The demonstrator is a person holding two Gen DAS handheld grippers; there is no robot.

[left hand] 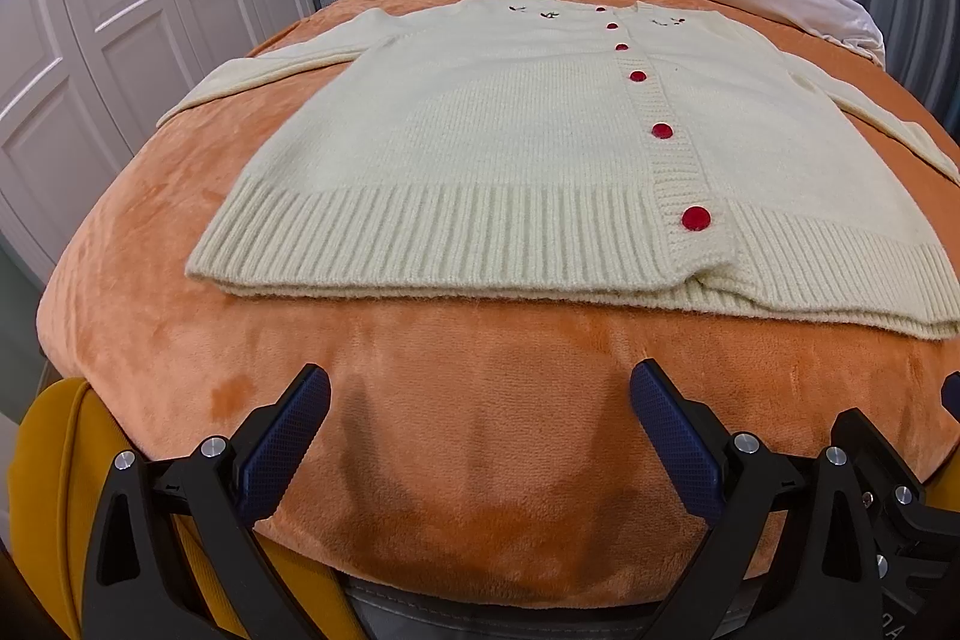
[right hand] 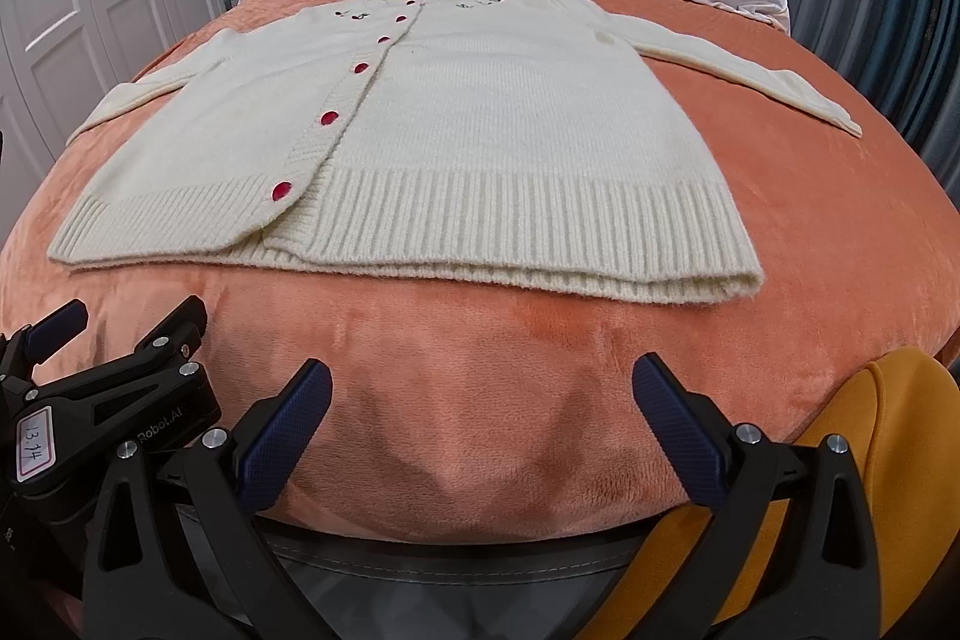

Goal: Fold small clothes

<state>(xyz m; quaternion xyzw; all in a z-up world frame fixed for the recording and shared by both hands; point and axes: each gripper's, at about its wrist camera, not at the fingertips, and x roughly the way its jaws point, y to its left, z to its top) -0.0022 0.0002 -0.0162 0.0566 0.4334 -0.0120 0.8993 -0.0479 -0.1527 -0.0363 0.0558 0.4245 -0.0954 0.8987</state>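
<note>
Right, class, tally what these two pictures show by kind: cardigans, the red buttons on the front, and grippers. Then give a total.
Cardigan: 1
Red buttons: 6
Grippers: 2, the left gripper and the right gripper
Total: 9

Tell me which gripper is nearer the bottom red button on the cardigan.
Left, as far as I can judge. The left gripper sits almost straight below the bottom red button; the right gripper is farther off to its right side.

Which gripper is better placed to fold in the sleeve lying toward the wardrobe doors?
Probably the left gripper: that sleeve lies on its side of the cardigan. The right gripper, also open, faces the opposite sleeve.
</note>
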